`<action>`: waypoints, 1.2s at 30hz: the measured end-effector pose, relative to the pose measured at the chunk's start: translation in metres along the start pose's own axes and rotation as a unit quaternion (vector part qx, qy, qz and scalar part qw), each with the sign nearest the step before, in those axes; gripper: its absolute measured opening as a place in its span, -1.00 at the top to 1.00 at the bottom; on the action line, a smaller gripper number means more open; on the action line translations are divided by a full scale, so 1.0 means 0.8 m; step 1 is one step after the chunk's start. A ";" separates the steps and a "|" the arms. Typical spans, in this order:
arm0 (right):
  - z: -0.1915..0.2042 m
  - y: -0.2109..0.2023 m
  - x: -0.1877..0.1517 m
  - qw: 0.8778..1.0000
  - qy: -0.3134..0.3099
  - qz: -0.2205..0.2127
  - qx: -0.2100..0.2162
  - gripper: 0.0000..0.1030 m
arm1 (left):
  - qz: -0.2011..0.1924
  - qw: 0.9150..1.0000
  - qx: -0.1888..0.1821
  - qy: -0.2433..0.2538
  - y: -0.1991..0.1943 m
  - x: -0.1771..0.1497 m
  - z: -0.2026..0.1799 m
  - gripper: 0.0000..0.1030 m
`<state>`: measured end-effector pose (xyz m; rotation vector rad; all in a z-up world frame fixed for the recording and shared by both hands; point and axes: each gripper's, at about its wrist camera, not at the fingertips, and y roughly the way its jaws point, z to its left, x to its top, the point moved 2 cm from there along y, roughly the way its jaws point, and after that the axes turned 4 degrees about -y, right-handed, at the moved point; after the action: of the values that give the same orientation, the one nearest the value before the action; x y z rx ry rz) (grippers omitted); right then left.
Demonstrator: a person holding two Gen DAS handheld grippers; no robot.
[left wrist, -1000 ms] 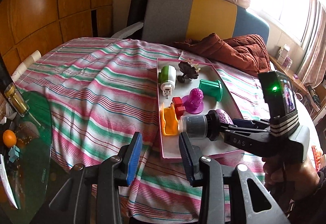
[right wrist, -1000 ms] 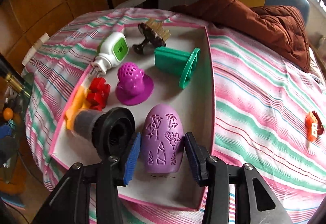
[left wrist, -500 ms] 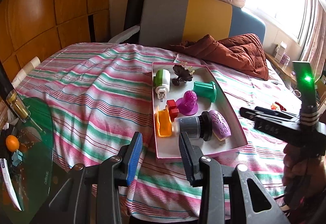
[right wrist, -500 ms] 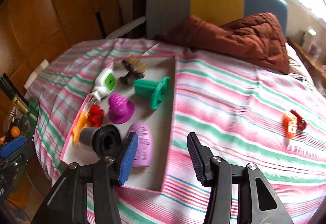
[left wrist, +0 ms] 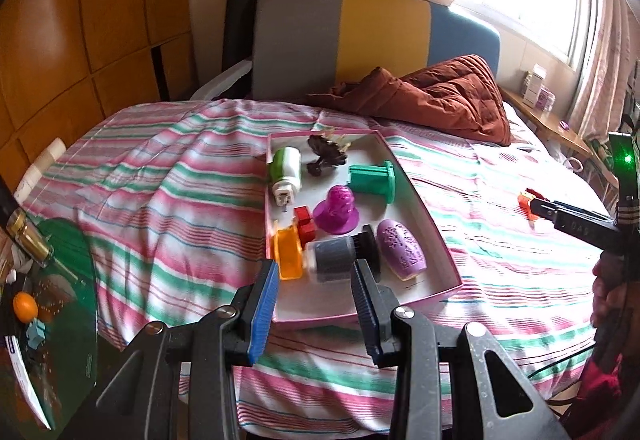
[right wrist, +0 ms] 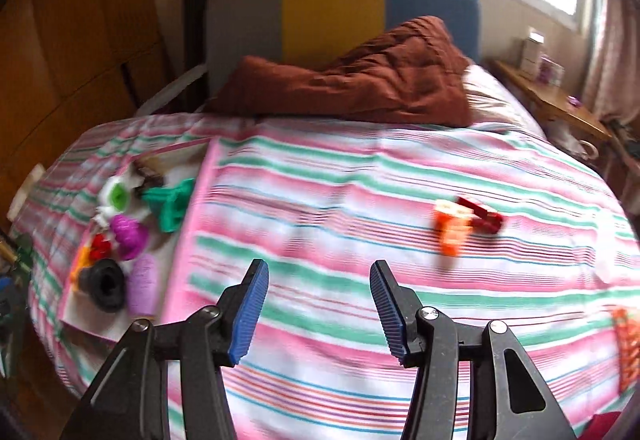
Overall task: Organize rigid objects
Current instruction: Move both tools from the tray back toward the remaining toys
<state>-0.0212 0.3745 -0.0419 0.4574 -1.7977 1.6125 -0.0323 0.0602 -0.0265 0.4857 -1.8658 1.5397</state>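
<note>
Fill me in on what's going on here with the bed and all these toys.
A person with a gripper in each hand is sorting small rigid toys into a pink tray on the striped bed. The tray already holds several pieces, among them a lilac egg-shaped shell and a black-and-grey cylinder. Both grippers are open and hold nothing. The right gripper points towards an orange and red toy lying loose on the bedspread, outside the tray. The left gripper hovers near the tray's front edge.

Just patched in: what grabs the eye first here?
The pink tray on the striped bed, packed with bright toys: a green spool, a magenta cone, a lilac egg. Off to its right, an orange and red piece lies alone on the bedspread, ahead of the open right gripper.
</note>
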 end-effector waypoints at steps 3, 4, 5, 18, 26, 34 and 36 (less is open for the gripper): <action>-0.040 0.000 -0.003 1.000 0.017 0.001 -0.026 -0.05 | 0.001 1.000 -0.004 0.014 0.002 0.004 -0.016 0.28; -0.054 0.000 -0.005 0.999 0.024 0.001 -0.036 -0.06 | 0.001 1.000 -0.006 0.019 0.003 0.006 -0.023 0.28; -0.067 -0.001 -0.007 0.999 0.030 0.001 -0.045 -0.06 | 0.000 1.000 -0.008 0.025 0.004 0.008 -0.028 0.28; -0.215 0.007 -0.059 0.985 0.135 0.016 -0.109 -0.09 | 0.011 0.993 -0.035 0.111 0.035 0.028 -0.136 0.28; -0.245 0.004 -0.063 0.974 0.200 0.016 -0.104 -0.17 | 0.045 0.986 -0.068 0.148 0.076 0.031 -0.216 0.28; -0.271 -0.011 -0.065 0.962 0.248 0.010 -0.113 -0.21 | 0.092 0.974 -0.126 0.165 0.131 0.033 -0.303 0.28; -0.275 -0.014 -0.064 0.961 0.254 0.007 -0.112 -0.22 | 0.101 0.970 -0.137 0.171 0.142 0.034 -0.325 0.28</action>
<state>0.0768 0.5767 -0.0660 -0.0740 -1.5562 1.3552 -0.0600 0.3406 -0.0668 -0.0950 -1.8528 1.3577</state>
